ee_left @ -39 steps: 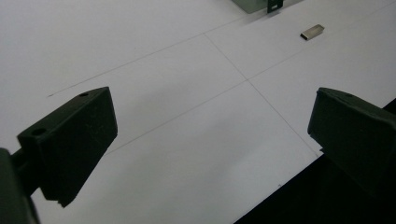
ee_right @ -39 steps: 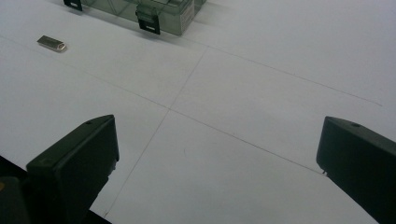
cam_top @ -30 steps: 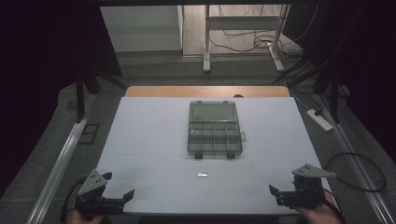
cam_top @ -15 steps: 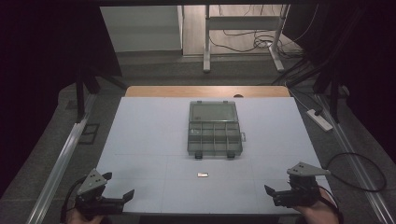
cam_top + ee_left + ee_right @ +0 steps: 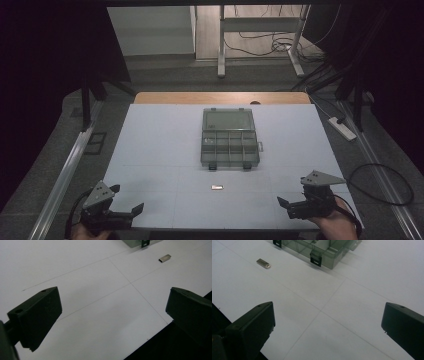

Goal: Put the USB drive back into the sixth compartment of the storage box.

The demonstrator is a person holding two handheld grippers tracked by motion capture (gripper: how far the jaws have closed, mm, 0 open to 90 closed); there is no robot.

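While both claws sit at the near edge of the table (image 5: 150, 150), nothing is held yet: the left claw (image 5: 127, 212) hangs at the near left corner with its jaws spread wide, and the right claw (image 5: 290, 206) hangs at the near right corner, jaws equally wide apart. Between them, a little nearer the middle, lies a small metal piece (image 5: 216, 188), flat on the white surface and well apart from either claw. Just beyond it, toward the far side, stands a clear compartment box (image 5: 229, 145) with its lid thrown back and its latches facing near; the piece lies just in front of the box, not touching it.

The likely step is fetching that metal piece, probably to drop it into one of the compartments. From the right gripper view the piece (image 5: 263, 263) sits up and to the left of the jaws, with the box's front wall (image 5: 322, 255) close behind it. The left gripper view shows it (image 5: 165, 258) far off to the upper right.

To do this well, I would bring one claw in low and level, lined up so the jaws close across the narrow sides of the piece rather than along its length. It is thin and lies flat, so the tips should come right down to the table before closing, or they may skate over it. Approach slowly to avoid nudging it toward the box latches (image 5: 315, 259).
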